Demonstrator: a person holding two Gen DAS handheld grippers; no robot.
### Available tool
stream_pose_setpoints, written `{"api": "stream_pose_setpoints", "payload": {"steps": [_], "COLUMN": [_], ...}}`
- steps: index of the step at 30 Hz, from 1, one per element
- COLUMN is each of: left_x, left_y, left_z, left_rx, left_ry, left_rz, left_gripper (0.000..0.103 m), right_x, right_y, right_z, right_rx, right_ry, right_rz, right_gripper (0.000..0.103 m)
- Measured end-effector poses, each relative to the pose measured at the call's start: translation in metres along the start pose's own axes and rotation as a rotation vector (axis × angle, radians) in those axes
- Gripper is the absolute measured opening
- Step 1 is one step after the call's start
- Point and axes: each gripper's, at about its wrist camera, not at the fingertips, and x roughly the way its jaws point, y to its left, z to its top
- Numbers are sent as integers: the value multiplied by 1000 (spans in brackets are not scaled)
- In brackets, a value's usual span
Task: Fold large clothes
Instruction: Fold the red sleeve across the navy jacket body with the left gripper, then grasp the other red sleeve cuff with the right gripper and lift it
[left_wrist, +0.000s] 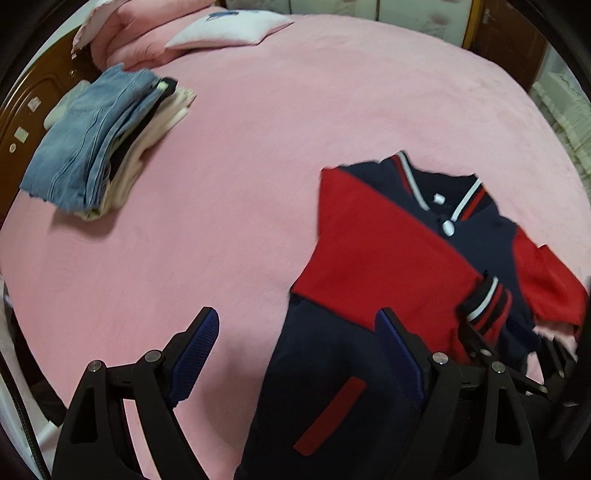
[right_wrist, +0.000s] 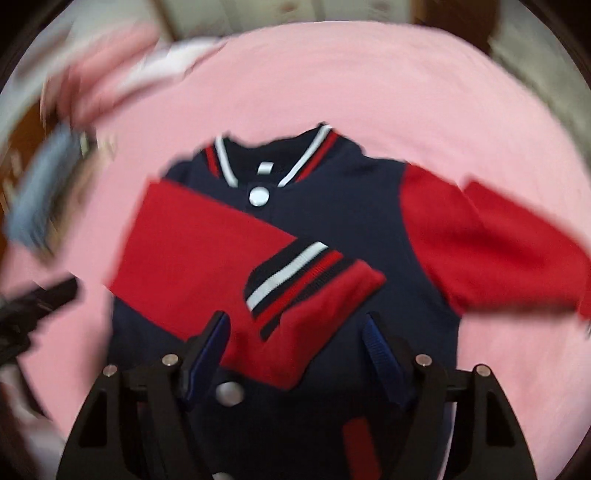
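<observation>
A navy and red varsity jacket (right_wrist: 332, 221) is laid face up on a pink bedspread (left_wrist: 258, 147), collar toward the far side. One red sleeve (right_wrist: 207, 251) is already folded across the chest, its striped cuff (right_wrist: 291, 280) resting near the centre; the other red sleeve (right_wrist: 491, 251) is still spread outward.

The left gripper (left_wrist: 295, 354) is held with jaws wide apart above the jacket's left edge and bare bedspread — nothing is gripped. The right gripper (right_wrist: 295, 354) is likewise unclamped and empty, its blue pads standing either side of the folded sleeve's lower end without visibly pressing on it.

Risks noted:
- If the right jaws are closed here, the folded sleeve alone may be pinched and dragged, and the fold undone.
- A layer of bedspread may be caught with the hem if the left jaws are lowered too far.
- The snap buttons (right_wrist: 258, 195) may resist a clean crease where a fold line crosses them.
- The right view is motion-blurred, so exact pad contact cannot be confirmed.

A stack of folded clothes (left_wrist: 99, 144) topped with denim lies well apart, near the pillow (left_wrist: 229, 31).

Writing: a small white neck label (right_wrist: 264, 168) is visible — no text legible. A blue mark on the pillow cannot be read.
</observation>
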Motion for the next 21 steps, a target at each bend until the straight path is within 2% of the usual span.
{"api": "stream_pose_setpoints", "payload": {"steps": [2,3,5,12,14,17,19,21], "left_x": [6,10,11,12,11,10,12,13], "left_y": [-1,-1,-1,4,5,2,-1,-4], "left_z": [-4,-6,-9,-8,-7,-5,-4,-4], "left_rx": [3,5,9,-6,-13,-13,-9,-6], "left_ry": [28,41,48,69,70,70,76,79], "left_rz": [5,5,8,31,18,2,-1,-3], "left_gripper": [85,85,85,85,85,85,85,85], "right_x": [8,7,2,-15,-20,-21,-11,-2], "right_y": [13,17,13,-61,-80,-100,-107,-107], "right_z": [1,1,1,-20,-27,-37,-39,-40], "right_rx": [-90,-111,-89,215,297,386,457,506], "right_ry": [19,8,-9,57,67,42,65,79], "right_rz": [-57,-80,-107,-181,-118,49,141,206], "right_gripper": [63,62,57,57,57,57,57,41]}}
